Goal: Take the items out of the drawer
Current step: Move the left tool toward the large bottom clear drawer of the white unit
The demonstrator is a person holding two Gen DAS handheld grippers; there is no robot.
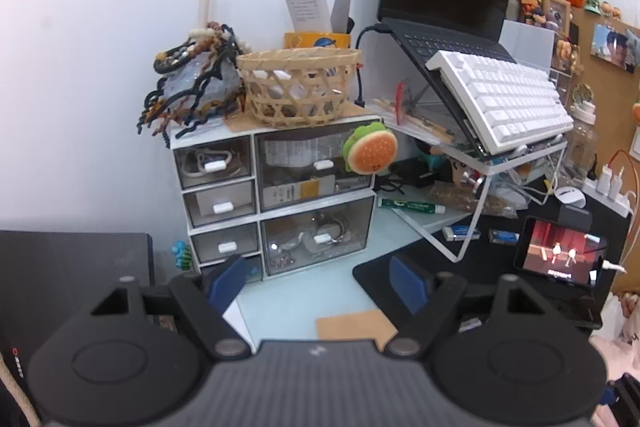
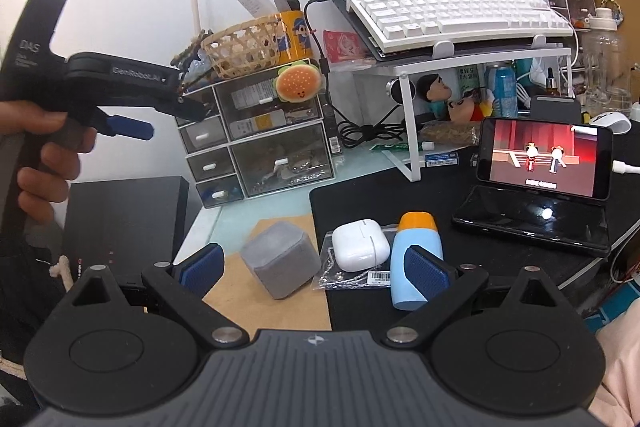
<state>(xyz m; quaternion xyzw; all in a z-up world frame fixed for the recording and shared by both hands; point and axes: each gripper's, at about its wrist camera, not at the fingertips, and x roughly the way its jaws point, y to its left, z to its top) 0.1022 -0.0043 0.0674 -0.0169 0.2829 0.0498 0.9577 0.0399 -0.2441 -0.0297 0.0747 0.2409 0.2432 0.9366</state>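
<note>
A white drawer unit (image 1: 256, 211) with clear-fronted drawers stands against the wall, and every drawer looks closed. My left gripper (image 1: 318, 283) is open and empty, a short way in front of the unit's lowest drawers. In the right wrist view a hand holds that left gripper (image 2: 174, 119) beside the drawer unit (image 2: 260, 139). My right gripper (image 2: 314, 271) is open above the desk. Ahead of its fingers lie a grey box (image 2: 280, 263), a white earbud case (image 2: 360, 245), a bagged chain (image 2: 344, 277) and a blue bottle (image 2: 404, 263) with an orange cap.
A bamboo basket (image 1: 298, 89) and a tangle of hair ties top the unit; a burger plush (image 1: 370, 149) hangs at its corner. A laptop and white keyboard (image 1: 504, 99) sit on a white stand to the right. A phone (image 2: 544, 157) plays video. A black box (image 2: 124, 223) stands left.
</note>
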